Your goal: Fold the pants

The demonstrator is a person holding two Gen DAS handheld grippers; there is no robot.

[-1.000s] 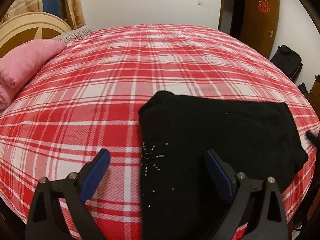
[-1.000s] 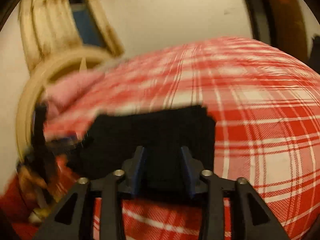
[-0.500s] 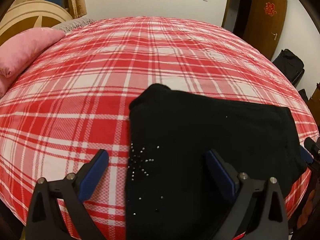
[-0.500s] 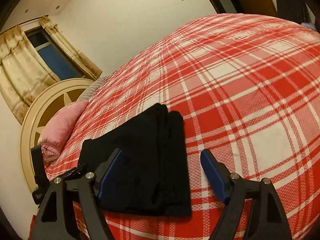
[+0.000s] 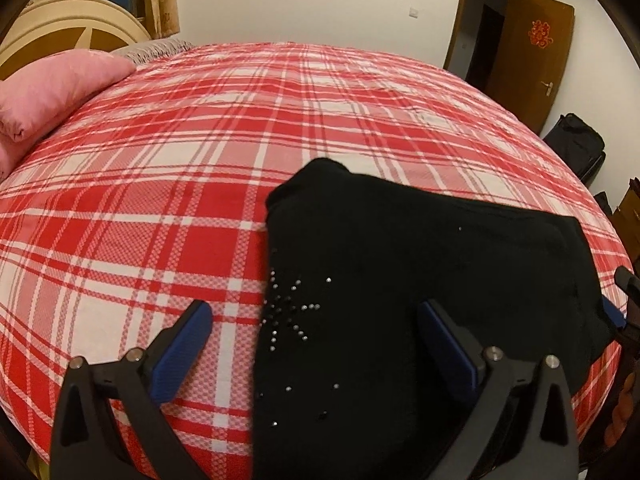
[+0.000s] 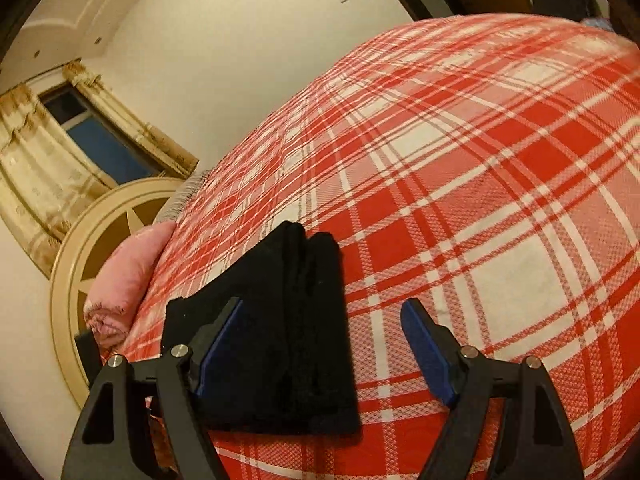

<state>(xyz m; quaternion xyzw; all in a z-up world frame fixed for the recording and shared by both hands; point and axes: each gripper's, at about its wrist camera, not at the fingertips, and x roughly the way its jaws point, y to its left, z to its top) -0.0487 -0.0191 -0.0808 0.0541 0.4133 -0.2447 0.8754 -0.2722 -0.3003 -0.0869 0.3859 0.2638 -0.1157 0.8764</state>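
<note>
Black pants (image 5: 420,280) lie folded on my red plaid bedspread (image 5: 200,160), near its edge (rhinestone star facing up). My left gripper (image 5: 316,320) hangs wide open, empty, jaws just opened further; right gripper (image 6: 320,320) likewise parted, gripping nothing

One black pants (image 5: 420,264), one pink pillow (image 5: 52,88), two hand-held grippers (image 5: 316,320) (image 6: 324,320), one door (image 5: 532,52).

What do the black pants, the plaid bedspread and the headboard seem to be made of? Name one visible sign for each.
Black pants: soft matte cloth, probably knit; they fold limply, with shiny studs on them.
Plaid bedspread: woven cloth; a fine checked weave shows in its red squares.
Headboard: hard, smooth, cream-painted; probably wood, not certain.
</note>
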